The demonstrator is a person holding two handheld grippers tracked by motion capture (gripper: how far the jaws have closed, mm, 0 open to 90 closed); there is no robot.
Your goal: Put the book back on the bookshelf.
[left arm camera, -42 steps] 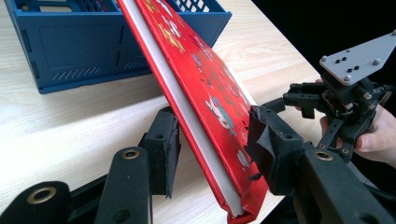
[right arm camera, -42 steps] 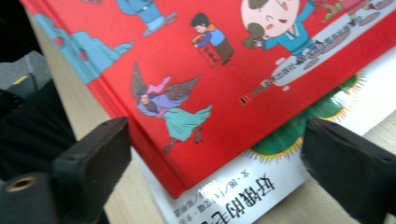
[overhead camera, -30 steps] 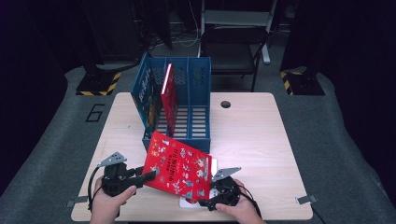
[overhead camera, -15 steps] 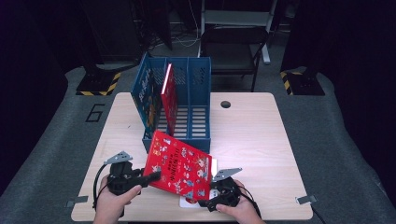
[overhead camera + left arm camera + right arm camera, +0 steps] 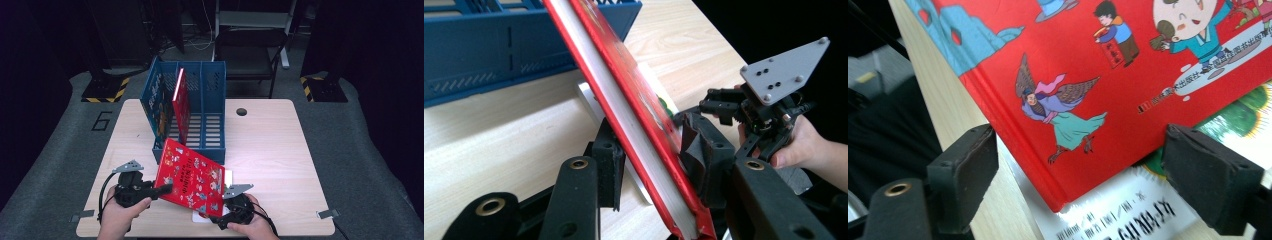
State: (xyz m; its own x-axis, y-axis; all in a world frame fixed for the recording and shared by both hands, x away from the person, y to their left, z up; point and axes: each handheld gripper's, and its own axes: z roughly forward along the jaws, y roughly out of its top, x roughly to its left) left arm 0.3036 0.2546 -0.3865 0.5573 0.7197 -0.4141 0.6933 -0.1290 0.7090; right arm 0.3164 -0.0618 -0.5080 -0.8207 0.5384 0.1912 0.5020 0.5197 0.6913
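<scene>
**Jaws pinch only an edge: book may twist free**

Your left gripper [image 5: 161, 190], jaws closed on the red book [image 5: 192, 181] at its 9 o'clock edge, carries it tilted over the bench [image 5: 270, 150]. Your right gripper [image 5: 1098, 165] gapes wide, gripping nothing; the book could pivot onto the white booklet [image 5: 1118, 212].

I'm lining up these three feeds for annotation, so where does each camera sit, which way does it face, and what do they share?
High view: above the person's side, facing forward and down on the pale wooden table; both hands show, the left gripper clamping the red illustrated hardcover book.
Left gripper view: rides the left gripper, looking along its jaws closed on the book's edge; the right gripper shows beyond.
Right gripper view: rides the right gripper, jaws apart beneath the book's cover.
Shared: the red book in all three; the blue slotted plastic file rack in two.
</scene>
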